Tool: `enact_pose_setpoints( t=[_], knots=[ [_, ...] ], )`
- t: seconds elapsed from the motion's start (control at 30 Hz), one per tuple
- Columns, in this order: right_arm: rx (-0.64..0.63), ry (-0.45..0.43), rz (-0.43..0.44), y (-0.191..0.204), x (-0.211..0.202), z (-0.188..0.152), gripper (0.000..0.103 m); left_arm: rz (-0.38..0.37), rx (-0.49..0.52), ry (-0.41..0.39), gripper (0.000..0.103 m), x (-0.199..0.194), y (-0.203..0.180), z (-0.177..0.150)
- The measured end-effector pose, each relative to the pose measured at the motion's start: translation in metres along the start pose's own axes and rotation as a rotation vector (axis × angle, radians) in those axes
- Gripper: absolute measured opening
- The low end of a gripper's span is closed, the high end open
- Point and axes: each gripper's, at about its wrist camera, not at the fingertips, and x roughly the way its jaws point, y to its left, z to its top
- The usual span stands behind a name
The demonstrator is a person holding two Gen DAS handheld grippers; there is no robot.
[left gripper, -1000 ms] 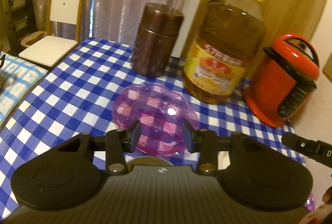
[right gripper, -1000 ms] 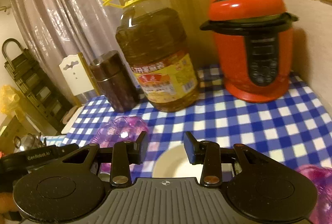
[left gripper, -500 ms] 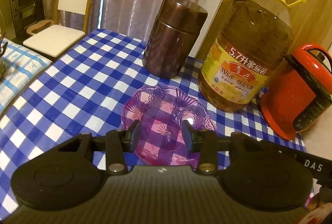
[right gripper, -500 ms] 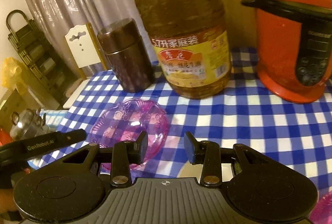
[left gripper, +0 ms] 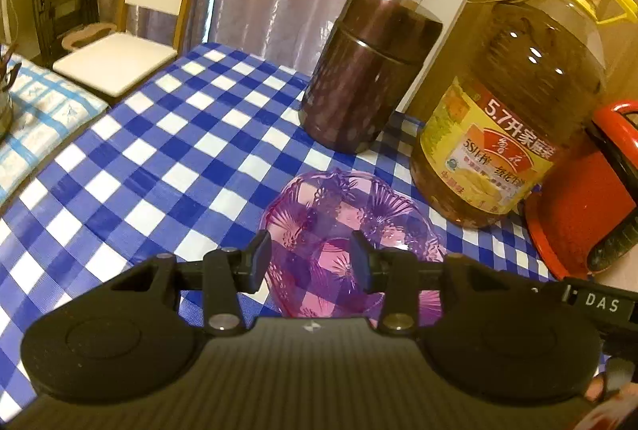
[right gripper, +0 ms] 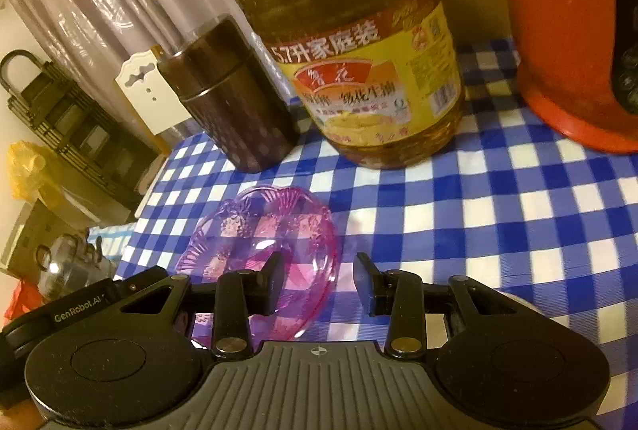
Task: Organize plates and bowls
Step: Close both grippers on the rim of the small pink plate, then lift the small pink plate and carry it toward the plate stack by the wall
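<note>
We read "5.7升家庭装" in white on the red band of the oil bottle's (left gripper: pixel 502 135) yellow label. The left claw (right gripper: pixel 75 310) body carries "GenRobot.AI", and the right claw (left gripper: pixel 598 304) body carries "DAS". Smaller label print is too blurred.

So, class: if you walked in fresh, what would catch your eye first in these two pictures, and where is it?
Probably the big oil bottle with its yellow label, standing at the back of the blue checked tablecloth, between a dark brown canister and a red cooker. In front of them lies a pink glass bowl.
</note>
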Motion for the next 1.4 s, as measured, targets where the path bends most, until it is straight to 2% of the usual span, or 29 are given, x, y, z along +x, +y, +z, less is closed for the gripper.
enact_pose_setpoints(
  t=[0.1, 0.2, 0.47, 0.53, 0.67, 0.83, 1.0, 1.07, 1.27, 1.4],
  knots=[
    [0.018, 0.011, 0.022, 0.001, 0.009, 0.001, 0.039, -0.022, -0.025, 0.032, 0.039, 0.008, 0.008, -0.004],
    [0.030, 0.033, 0.032, 0.001, 0.020, -0.001, 0.039, -0.012, -0.054, 0.042, 0.039, 0.015, 0.020, -0.008],
    [0.064, 0.096, 0.012, -0.007, 0.043, -0.010, 0.039, -0.058, -0.182, 0.076, 0.037, 0.031, 0.049, -0.019],
    [0.084, 0.098, 0.022, -0.010, 0.046, -0.012, 0.039, -0.068, -0.184, 0.081, 0.035, 0.033, 0.049, -0.021],
    [0.089, 0.094, 0.032, -0.008, 0.046, -0.010, 0.039, -0.087, -0.197, 0.073, 0.022, 0.036, 0.048, -0.023],
    [0.077, 0.087, 0.025, -0.004, 0.048, -0.011, 0.038, -0.086, -0.188, 0.064, 0.016, 0.038, 0.043, -0.025],
    [0.023, 0.084, -0.029, 0.006, 0.052, -0.014, 0.038, -0.069, -0.178, 0.065, 0.009, 0.039, 0.042, -0.026],
    [-0.004, 0.080, -0.055, 0.009, 0.054, -0.015, 0.038, -0.068, -0.176, 0.063, 0.009, 0.039, 0.043, -0.026],
    [-0.045, 0.072, -0.062, 0.010, 0.056, -0.018, 0.038, -0.069, -0.179, 0.061, 0.008, 0.039, 0.043, -0.026],
    [-0.060, 0.074, -0.073, 0.011, 0.057, -0.018, 0.030, -0.076, -0.173, 0.062, 0.008, 0.039, 0.042, -0.026]
  ],
)
